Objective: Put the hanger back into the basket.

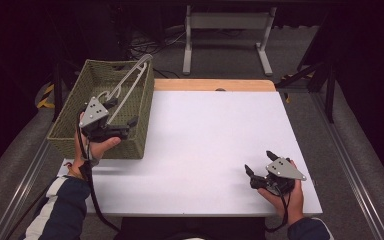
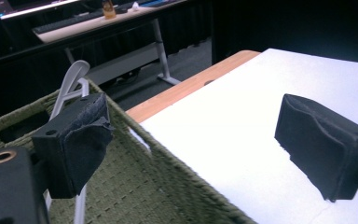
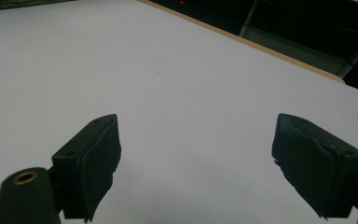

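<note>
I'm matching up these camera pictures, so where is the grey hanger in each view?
High view: the grey hanger leans inside the green basket, upper left.
Left gripper view: it rises at the far left, above the green basket wall.
Right gripper view: the green basket edge, top left corner, points toward it.
Shared landmark: the green basket.

Bright white table point(image 1: 205, 140), dark surroundings, soft shadows, slightly blurred close-ups.
</note>
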A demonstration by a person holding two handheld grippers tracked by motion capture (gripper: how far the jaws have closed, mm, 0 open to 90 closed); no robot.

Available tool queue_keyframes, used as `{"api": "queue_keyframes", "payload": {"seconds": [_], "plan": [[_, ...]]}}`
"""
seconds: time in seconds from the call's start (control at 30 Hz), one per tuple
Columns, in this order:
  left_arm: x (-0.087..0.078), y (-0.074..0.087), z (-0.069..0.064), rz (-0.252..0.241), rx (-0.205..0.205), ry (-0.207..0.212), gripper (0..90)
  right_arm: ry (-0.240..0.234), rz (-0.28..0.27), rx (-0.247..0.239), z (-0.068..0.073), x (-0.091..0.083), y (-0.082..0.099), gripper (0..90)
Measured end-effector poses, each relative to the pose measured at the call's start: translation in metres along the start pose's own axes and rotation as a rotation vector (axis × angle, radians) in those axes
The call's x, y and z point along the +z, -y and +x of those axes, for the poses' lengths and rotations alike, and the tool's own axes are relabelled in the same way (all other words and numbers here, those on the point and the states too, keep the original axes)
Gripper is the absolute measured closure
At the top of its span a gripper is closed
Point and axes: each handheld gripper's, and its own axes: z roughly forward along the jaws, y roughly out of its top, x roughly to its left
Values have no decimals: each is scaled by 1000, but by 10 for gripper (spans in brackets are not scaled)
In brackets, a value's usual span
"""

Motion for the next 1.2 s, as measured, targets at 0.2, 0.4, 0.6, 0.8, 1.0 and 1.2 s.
{"api": "queue_keyframes", "payload": {"seconds": [0.2, 0.4, 0.6, 0.8, 1.0, 1.2], "plan": [[-7, 8, -22, -44, 26, 61, 95, -7, 4, -8, 2, 2, 0, 159], [-14, 12, -42, -76, 44, 102, 95, -8, -2, -21, 5, 3, -1, 159], [-17, 22, -66, -72, 101, 154, 103, -10, -5, -24, 6, 3, -2, 159], [-17, 38, -84, -45, 109, 201, 98, -22, -29, -30, 10, 3, -4, 158], [-17, 59, -91, 18, 132, 217, 95, -45, -61, -52, 17, 5, -10, 151], [-20, 77, -87, 45, 101, 210, 96, -71, -78, -80, 26, 10, -16, 143]]}}
